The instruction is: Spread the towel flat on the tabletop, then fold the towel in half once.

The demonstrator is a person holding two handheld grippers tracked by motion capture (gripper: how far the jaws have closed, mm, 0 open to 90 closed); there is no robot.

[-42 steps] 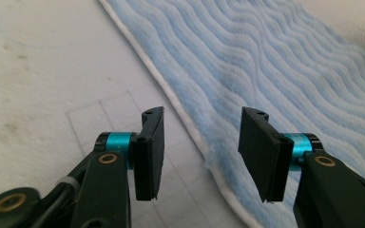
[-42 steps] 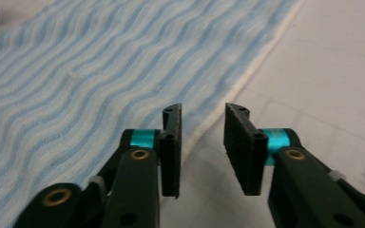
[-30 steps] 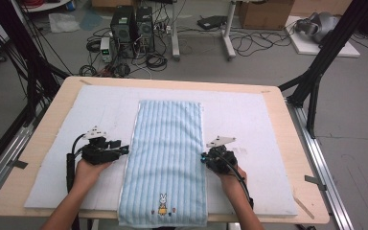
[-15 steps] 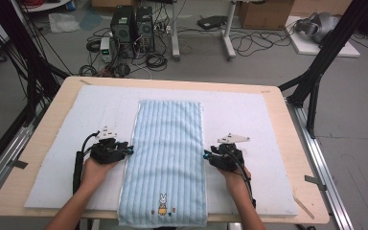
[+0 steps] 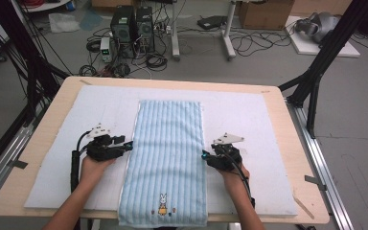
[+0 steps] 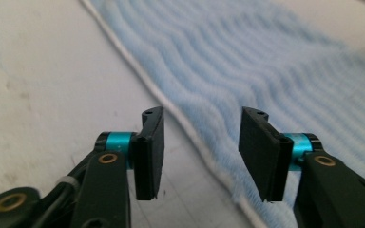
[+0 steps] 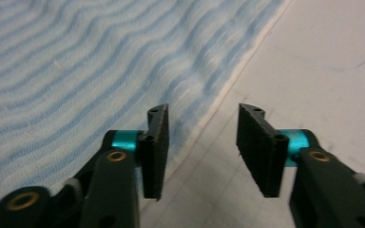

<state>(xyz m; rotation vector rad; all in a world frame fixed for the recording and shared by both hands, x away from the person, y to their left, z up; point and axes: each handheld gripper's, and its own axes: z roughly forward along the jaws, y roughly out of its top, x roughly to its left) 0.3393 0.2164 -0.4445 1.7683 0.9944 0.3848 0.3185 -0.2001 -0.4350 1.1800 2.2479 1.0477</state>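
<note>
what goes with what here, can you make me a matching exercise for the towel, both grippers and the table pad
Things:
1. towel
2. left gripper
3. right gripper
4. table pad

Descriptions:
A. white, spread over the wooden table
B. jaws open at the towel's right long edge
C. light blue stripes, lying flat
D. jaws open at the towel's left long edge

Pairs: 1-C, 2-D, 3-B, 4-A

**Gripper hardware, both hands**

Left gripper and right gripper: black bodies, grey three-cornered plate on top, black cable trailing back along each forearm. Jaws are black, flat pads ribbed, on teal anodised collars; brass-coloured pivot bushings, small screw holes at pad tips. Forearms bare, no sleeves.
</note>
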